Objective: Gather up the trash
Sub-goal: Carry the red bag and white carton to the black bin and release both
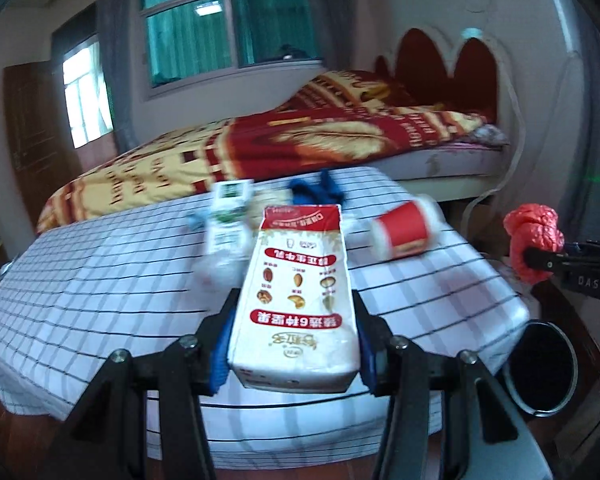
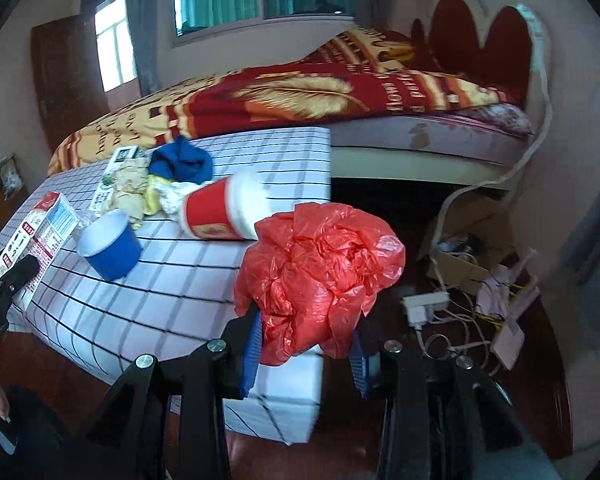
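My left gripper (image 1: 296, 344) is shut on a white and red drink carton (image 1: 298, 288), held above the checked tablecloth (image 1: 100, 272). My right gripper (image 2: 306, 350) is shut on a crumpled red plastic bag (image 2: 320, 272), past the table's right corner; the same bag (image 1: 534, 240) shows at the right of the left wrist view. The carton (image 2: 36, 236) appears at the left of the right wrist view. On the table lie a red paper cup (image 2: 220, 212) on its side, a blue cup (image 2: 110, 246), a blue cloth (image 2: 182, 160) and crumpled wrappers (image 2: 130, 192).
A dark round bin (image 1: 540, 368) stands on the floor by the table's right corner. A bed with a red and yellow blanket (image 2: 300, 96) lies behind the table. Cardboard, cables and a power strip (image 2: 426, 304) clutter the floor at the right.
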Demonstrator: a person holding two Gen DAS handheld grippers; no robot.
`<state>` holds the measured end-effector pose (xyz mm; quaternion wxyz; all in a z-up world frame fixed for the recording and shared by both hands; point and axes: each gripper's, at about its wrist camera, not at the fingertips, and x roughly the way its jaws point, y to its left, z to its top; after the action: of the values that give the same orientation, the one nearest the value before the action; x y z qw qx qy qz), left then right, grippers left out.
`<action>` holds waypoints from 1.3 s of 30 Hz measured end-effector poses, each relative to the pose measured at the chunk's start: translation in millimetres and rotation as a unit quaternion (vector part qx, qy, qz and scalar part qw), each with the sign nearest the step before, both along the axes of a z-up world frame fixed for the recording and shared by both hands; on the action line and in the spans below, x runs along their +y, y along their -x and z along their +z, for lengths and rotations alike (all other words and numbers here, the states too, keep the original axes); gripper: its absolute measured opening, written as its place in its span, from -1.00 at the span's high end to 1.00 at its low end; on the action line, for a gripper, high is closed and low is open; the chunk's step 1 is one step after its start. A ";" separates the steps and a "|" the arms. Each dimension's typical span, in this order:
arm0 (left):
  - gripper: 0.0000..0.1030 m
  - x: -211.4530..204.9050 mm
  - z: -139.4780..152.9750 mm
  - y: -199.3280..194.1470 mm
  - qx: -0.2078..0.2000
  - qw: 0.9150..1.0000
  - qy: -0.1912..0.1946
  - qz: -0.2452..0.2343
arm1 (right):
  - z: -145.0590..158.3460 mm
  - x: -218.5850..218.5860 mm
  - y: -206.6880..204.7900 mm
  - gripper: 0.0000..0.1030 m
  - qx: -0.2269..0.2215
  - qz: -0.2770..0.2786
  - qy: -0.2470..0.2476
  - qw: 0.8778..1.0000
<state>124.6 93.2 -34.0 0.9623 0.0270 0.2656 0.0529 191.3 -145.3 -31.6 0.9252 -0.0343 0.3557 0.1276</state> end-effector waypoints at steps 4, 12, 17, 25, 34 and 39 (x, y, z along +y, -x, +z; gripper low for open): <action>0.00 -43.7 -4.1 -1.9 0.003 0.998 0.003 -0.056 | -2.5 -46.9 19.4 0.23 0.004 -0.042 0.003 0.999; 0.00 -100.7 -23.3 -15.8 0.031 0.992 0.009 -0.123 | -19.7 -138.1 59.8 0.23 0.027 -0.120 0.008 0.992; 0.00 -145.5 -33.6 -13.6 0.045 0.984 0.005 -0.173 | -37.5 -179.8 75.1 0.23 0.046 -0.150 0.008 0.988; 0.00 -230.4 -67.2 -9.1 0.088 0.958 0.004 -0.272 | -71.1 -218.4 92.3 0.22 0.074 -0.167 0.002 0.983; 0.00 -287.5 -117.4 -26.2 0.164 0.929 0.016 -0.332 | -135.7 -240.4 76.0 0.22 0.131 -0.151 -0.003 0.980; 0.00 -301.8 -139.4 -40.3 0.195 0.919 0.012 -0.343 | -169.4 -246.6 57.8 0.21 0.161 -0.132 -0.004 0.978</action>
<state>164.9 -208.6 -173.4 0.8509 0.1143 0.4226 -0.2904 133.5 -391.9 -201.1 0.8648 0.0379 0.5006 0.0097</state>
